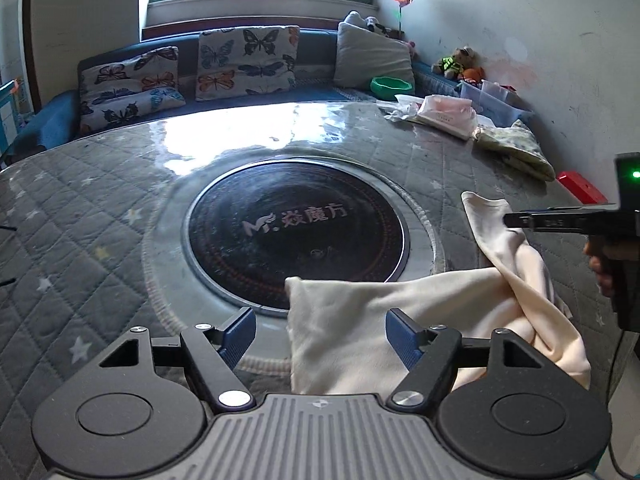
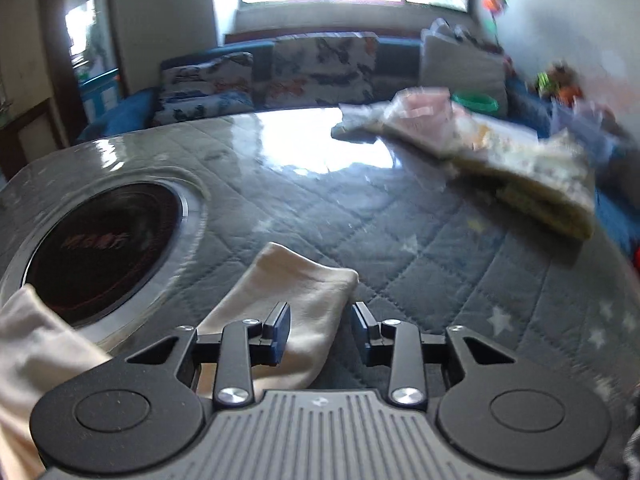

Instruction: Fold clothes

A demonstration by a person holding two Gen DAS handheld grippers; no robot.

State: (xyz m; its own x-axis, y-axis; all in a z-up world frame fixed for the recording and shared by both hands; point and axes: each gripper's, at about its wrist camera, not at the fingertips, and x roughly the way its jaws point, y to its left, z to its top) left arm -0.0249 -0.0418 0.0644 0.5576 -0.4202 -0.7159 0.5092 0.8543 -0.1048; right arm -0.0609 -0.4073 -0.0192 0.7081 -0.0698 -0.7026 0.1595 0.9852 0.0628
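Cream fabric, a small pair of trousers (image 1: 400, 320) by the look of it, lies crumpled on the near part of the quilted table (image 1: 80, 220), its two legs splayed apart: one reaches toward the round black cooktop (image 1: 296, 236) set into the middle, the other runs out to the right. We hold the left gripper (image 1: 320, 334) just above the nearer leg with its jaws standing wide apart and nothing clamped; the cloth sits below and between the blue pads, so we judge it is lined up to take that hem. Our right gripper (image 2: 320, 330) hovers over the far leg's end, jaws partly apart, the cloth lying under the left pad rather than pinched. From the left view that same gripper shows side-on at the right edge. With one tool at each leg, we think the aim is to bring the legs together. Folded clothes (image 1: 516, 148) already sit stacked at the far right corner, well apart, probably a finished pile.
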